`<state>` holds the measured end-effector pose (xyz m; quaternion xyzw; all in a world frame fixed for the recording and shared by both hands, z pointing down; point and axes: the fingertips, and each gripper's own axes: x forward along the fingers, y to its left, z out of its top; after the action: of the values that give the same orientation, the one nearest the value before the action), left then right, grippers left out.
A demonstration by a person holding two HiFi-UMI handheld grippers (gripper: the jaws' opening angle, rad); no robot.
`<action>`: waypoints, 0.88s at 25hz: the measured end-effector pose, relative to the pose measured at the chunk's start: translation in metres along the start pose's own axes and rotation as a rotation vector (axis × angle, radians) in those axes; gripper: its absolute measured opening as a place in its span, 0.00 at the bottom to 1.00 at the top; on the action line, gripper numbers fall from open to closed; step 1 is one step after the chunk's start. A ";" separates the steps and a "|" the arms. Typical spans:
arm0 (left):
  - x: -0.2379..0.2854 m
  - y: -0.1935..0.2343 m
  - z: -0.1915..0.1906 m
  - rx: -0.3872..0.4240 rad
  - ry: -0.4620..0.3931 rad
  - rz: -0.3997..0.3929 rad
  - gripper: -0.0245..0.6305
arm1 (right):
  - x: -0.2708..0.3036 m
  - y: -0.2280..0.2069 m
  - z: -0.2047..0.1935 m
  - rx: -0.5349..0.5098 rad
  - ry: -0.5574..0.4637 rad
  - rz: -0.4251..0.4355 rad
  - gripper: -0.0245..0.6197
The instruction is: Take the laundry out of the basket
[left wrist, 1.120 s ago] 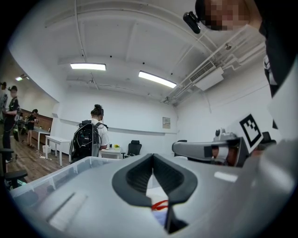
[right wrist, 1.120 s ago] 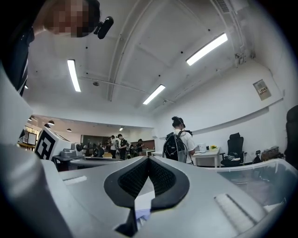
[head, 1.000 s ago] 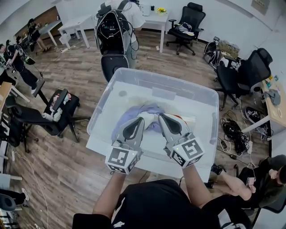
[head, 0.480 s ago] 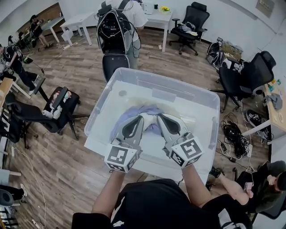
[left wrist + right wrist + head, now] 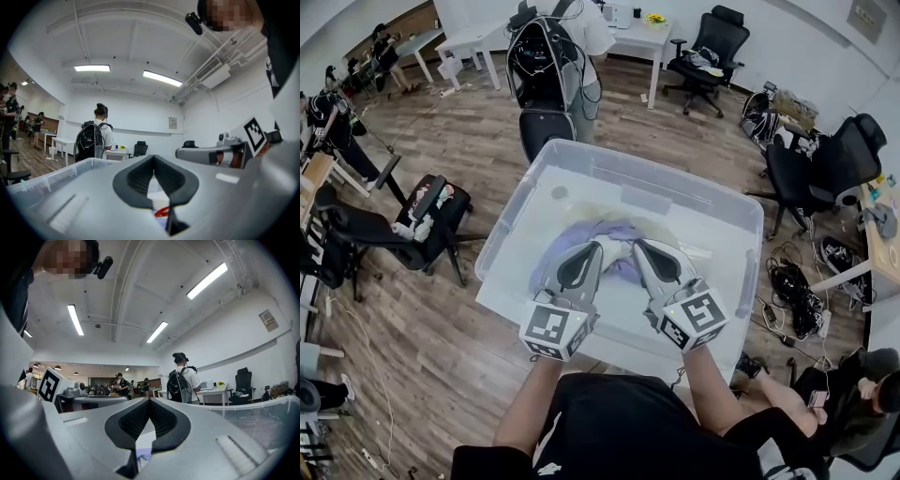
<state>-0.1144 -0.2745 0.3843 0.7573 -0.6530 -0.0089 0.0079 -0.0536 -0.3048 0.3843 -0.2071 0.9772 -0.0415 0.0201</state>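
While both pairs of jaws stood closed tip to tip, lavender laundry (image 5: 551, 261) lay beneath the fingertips of the left gripper (image 5: 600, 244) and right gripper (image 5: 637, 244), inside the clear plastic bin (image 5: 628, 161); each gripper bore a square black-and-white marker (image 5: 555, 330).

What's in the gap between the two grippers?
In the head view, purple laundry shows in the narrow gap between the left gripper and the right gripper. It lies below them inside the clear bin.

Head cam down, others level-ish; basket (image 5: 516, 239) shared
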 end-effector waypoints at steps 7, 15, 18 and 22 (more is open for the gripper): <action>-0.007 0.007 -0.003 -0.005 0.010 0.026 0.05 | 0.004 0.003 -0.004 0.001 0.013 0.007 0.04; -0.003 0.007 -0.002 -0.014 0.000 -0.008 0.05 | 0.001 -0.007 -0.004 -0.007 0.022 -0.047 0.04; 0.003 0.007 -0.001 -0.014 -0.004 -0.036 0.05 | 0.001 -0.013 -0.004 -0.008 0.015 -0.077 0.04; 0.010 0.019 0.000 0.012 0.000 -0.067 0.05 | 0.010 -0.015 -0.002 -0.010 0.004 -0.113 0.04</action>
<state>-0.1314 -0.2870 0.3845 0.7786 -0.6275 -0.0051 0.0032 -0.0564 -0.3226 0.3874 -0.2617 0.9643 -0.0383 0.0148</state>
